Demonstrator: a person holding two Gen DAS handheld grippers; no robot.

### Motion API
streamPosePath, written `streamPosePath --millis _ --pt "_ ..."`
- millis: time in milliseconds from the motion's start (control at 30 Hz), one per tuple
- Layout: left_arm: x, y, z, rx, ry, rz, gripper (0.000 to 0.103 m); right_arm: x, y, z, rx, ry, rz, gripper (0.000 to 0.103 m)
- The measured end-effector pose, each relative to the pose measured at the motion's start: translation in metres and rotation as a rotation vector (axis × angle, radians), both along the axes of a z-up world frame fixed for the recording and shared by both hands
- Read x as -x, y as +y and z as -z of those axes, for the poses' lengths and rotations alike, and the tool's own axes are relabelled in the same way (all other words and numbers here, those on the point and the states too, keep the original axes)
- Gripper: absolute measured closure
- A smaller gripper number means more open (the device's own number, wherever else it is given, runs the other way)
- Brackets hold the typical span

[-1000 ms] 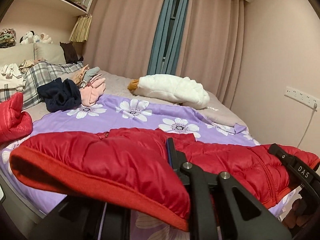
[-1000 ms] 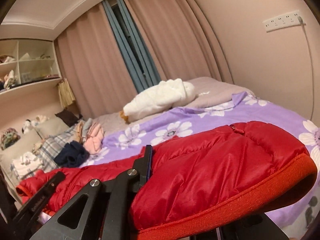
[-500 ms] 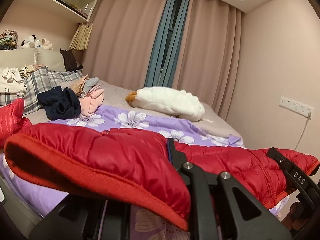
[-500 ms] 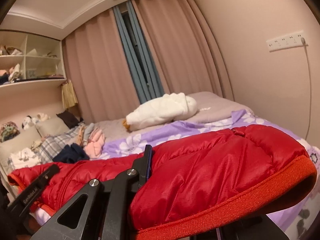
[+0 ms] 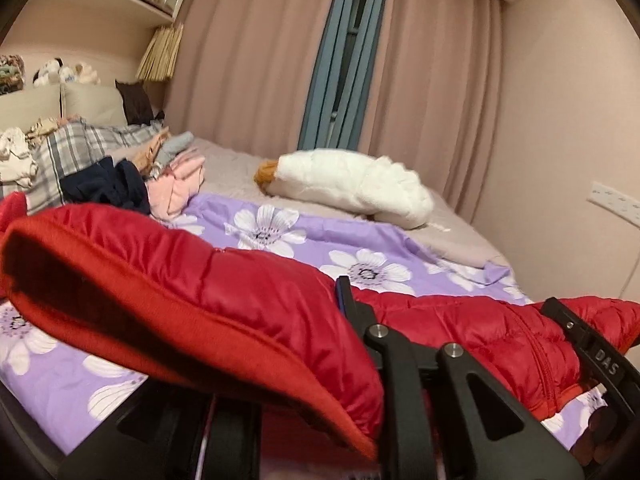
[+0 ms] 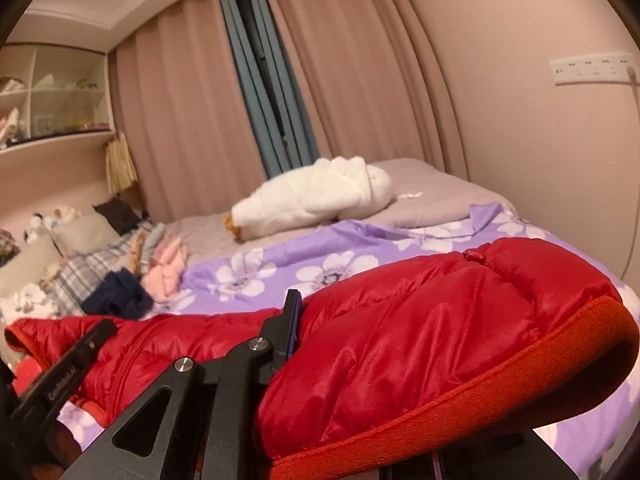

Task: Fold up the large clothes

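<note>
Both claws are pinched down on the red puffer jacket (image 5: 248, 312), one at each end of the same edge. My left gripper (image 5: 342, 300) has its jaws nearly together on the quilted shell, right where the fabric tucks into the black finger; my right gripper (image 6: 294, 308) is clamped the same way on the other end. No gap showing on either side, just cloth squeezed thin between the pads.

The jacket hangs stretched between my two hands, low over the near edge of the bed, above the purple floral sheet (image 5: 304, 240). Its ribbed orange-red band (image 6: 480, 396) curls up close to the right lens, and the zipper line (image 5: 536, 344) runs across the span toward the far claw. A little more red fabric peeks in at the far left (image 5: 12, 208); I can't tell whether it is part of this jacket.

I'd call this the carry-and-lay step: the garment is lifted and pulled taut, not yet folded over. Next I need to bring both hands forward together, keep the tension even so the puffy shell doesn't sag in the middle, and lay it flat on the sheet before letting go.

Further back lie a white puffer coat (image 5: 360, 188), a heap of navy and pink clothes (image 5: 132, 188) and a plaid pillow (image 5: 68, 160), with pink curtains (image 5: 260, 60) behind.
</note>
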State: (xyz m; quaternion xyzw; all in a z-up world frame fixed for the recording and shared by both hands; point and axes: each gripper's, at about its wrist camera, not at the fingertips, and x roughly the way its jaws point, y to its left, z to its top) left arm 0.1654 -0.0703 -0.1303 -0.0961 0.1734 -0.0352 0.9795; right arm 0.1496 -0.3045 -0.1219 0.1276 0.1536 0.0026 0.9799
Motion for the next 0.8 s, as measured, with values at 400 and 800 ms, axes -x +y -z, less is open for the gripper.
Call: streamPosePath --millis 400,800 --pt "-0.106 0.0 0.029 0.063 0.106 -0.041 0.025 -0.096 -0.003 0.029 0.056 0.108 -0.047 0.015" --pt "-0.105 0.008 0.039 0.071 0.017 -0.088 0.042 -0.089 -0.004 0.027 0.041 0.062 0.089 0.005"
